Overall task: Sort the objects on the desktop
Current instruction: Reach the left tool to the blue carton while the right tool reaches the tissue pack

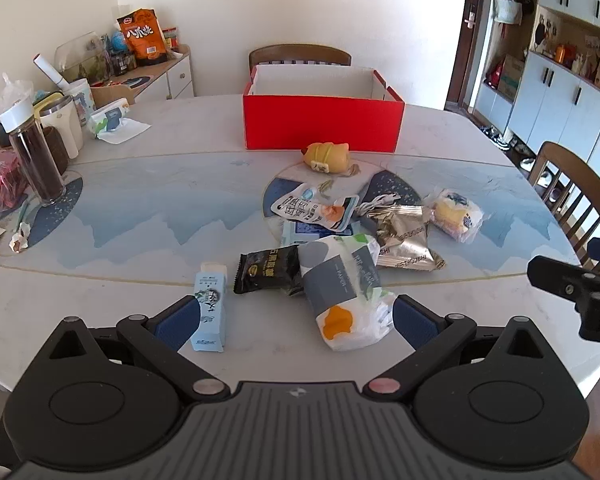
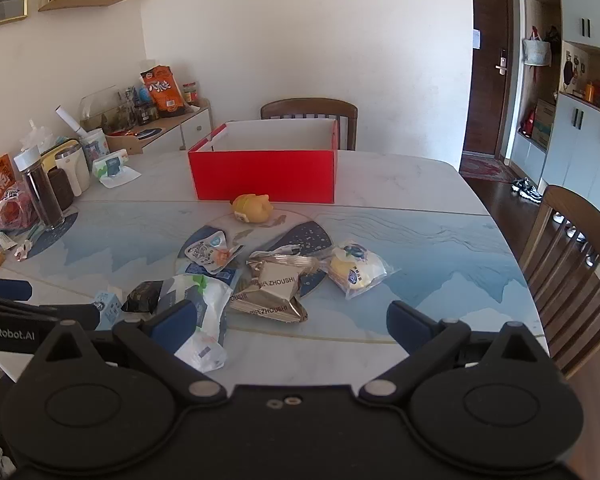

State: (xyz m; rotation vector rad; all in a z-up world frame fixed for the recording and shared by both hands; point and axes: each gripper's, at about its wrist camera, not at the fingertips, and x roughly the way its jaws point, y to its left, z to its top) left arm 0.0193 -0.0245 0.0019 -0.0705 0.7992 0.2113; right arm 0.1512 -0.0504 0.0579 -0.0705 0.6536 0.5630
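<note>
Left wrist view puts the tissue pack (image 1: 346, 292) dead ahead between my left gripper (image 1: 296, 318) fingers — jaws wide apart, empty, long axis running away from me. Right gripper (image 2: 292, 322), equally agape, sits farther off.

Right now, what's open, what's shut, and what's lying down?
Red box: open, nothing visible inside.
Left gripper: jaws open, holding nothing.
Right gripper: jaws open, holding nothing.
Blue carton: lying flat.
Glass jar: upright, lid on.
Tissue pack: lying flat, sealed.
</note>
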